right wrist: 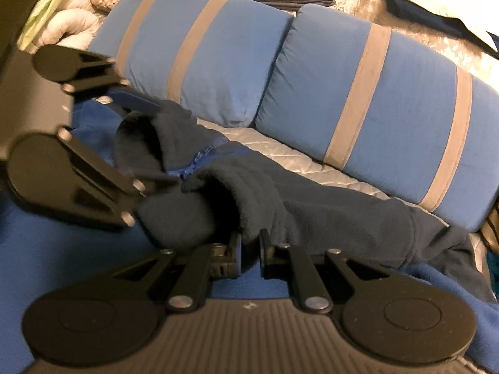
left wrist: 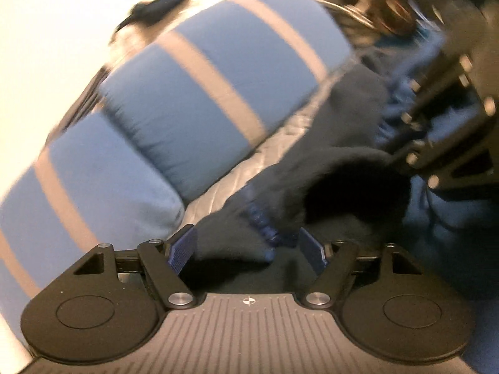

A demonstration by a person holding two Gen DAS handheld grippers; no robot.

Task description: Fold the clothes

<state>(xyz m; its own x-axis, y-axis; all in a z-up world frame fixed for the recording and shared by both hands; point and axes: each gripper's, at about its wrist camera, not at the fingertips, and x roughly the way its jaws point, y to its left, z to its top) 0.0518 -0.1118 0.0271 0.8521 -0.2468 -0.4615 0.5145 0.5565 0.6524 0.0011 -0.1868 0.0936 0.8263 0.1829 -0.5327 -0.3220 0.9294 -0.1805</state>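
The soft, limp dark navy fleece jacket (right wrist: 312,205) handles best by its hem; right hand-held gripper (right wrist: 249,249) pinches it, left hand-held gripper (left wrist: 246,249) gapes empty

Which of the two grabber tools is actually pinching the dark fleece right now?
The right gripper: its fingers are clamped on the dark fleece garment's edge. The left gripper stands open, gripping nothing.

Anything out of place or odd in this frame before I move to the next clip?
Nothing damaged or spilled. The dark fleece garment lies bunched and twisted on the bed in front of the striped pillows, one cuff gaping. The right claw is shut on its edge; the left claw stands open around the fabric.
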